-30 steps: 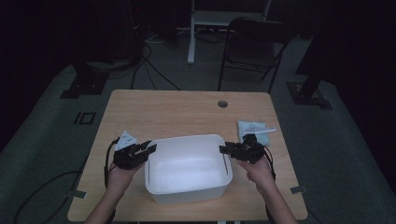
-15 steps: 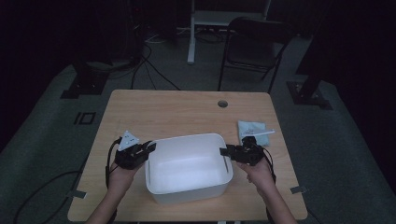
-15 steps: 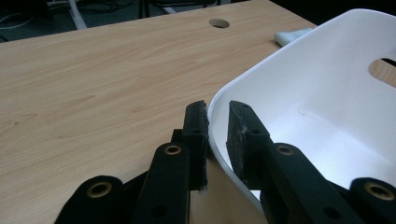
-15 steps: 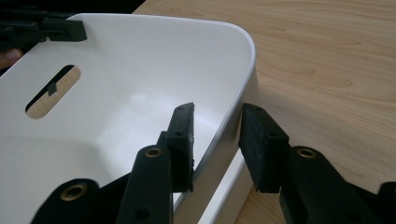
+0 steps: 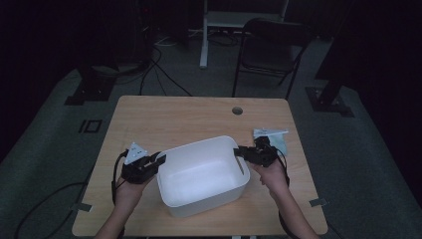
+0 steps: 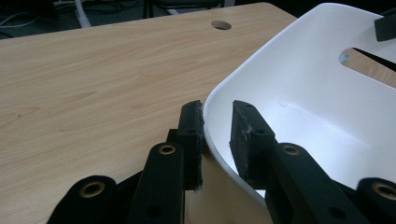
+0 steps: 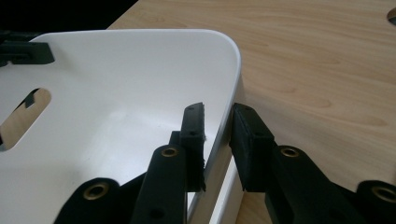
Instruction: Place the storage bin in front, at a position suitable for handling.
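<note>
A white plastic tub [image 5: 199,144] stands on the wooden table [image 5: 199,114], slightly askew, and it looks empty inside. My left gripper [image 5: 160,158] sits at the tub's left end. In the left gripper view the tub [image 6: 303,93] has its rim between the left gripper's [image 6: 217,109] pads, one pad outside the wall and one inside. My right gripper [image 5: 239,151] is at the tub's right end. Its jaws have just been closing. The right gripper view shows the tub [image 7: 116,84] with the right gripper [image 7: 217,112] clamped over its rim. A slot handle [image 7: 25,116] opens in the far wall.
A round cable hole [image 5: 237,110] lies in the table's far right part. Beyond the table stand a dark folding chair [image 5: 271,45] and a white stand [image 5: 204,35], with cables on the floor. Bare wood stretches behind the tub.
My right gripper has shifted slightly at the tub's right end. The left hand and the tub look unchanged.
</note>
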`<state>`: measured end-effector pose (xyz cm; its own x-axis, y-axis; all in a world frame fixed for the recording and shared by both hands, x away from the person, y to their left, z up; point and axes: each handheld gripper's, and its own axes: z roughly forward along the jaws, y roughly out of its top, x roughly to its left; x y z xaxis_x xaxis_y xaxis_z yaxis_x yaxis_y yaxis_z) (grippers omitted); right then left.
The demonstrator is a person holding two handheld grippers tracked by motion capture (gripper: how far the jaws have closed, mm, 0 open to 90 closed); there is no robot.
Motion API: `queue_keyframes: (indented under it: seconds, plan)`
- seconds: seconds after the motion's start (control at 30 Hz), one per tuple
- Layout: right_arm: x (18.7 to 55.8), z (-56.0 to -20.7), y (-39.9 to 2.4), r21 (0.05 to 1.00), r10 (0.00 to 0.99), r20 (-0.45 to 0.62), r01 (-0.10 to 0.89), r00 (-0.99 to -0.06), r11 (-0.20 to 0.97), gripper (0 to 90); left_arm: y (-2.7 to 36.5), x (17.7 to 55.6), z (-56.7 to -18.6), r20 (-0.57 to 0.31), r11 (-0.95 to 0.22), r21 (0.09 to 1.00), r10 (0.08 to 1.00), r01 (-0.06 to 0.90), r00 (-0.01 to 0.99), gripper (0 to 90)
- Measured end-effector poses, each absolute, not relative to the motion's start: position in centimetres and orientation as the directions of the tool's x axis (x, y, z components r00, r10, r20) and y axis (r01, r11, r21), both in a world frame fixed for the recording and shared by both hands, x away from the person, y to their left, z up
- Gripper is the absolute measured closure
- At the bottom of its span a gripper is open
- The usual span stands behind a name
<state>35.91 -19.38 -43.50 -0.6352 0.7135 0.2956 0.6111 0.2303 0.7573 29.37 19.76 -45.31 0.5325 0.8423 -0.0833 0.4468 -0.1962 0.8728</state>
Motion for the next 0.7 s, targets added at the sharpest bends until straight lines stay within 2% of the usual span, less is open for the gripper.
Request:
queue_keyframes:
  seconds: [0.33,0.53,0.7]
  plan:
    - [36.88,-43.17,-18.88,0.769,0.734,0.256,0.593,-0.629,0.239,80.1,19.53,29.22,-45.25,-0.075,-0.204,0.87,0.846,0.45,0.528,72.2]
    - [36.96,-43.16,-18.77,0.772,0.738,0.256,0.592,-0.624,0.233,80.3,19.38,29.29,-45.41,-0.086,-0.191,0.869,0.85,0.456,0.52,69.9]
    - [36.93,-43.21,-18.95,0.773,0.73,0.273,0.595,-0.626,0.221,79.1,19.07,29.24,-45.46,-0.064,-0.196,0.873,0.863,0.447,0.502,72.1]
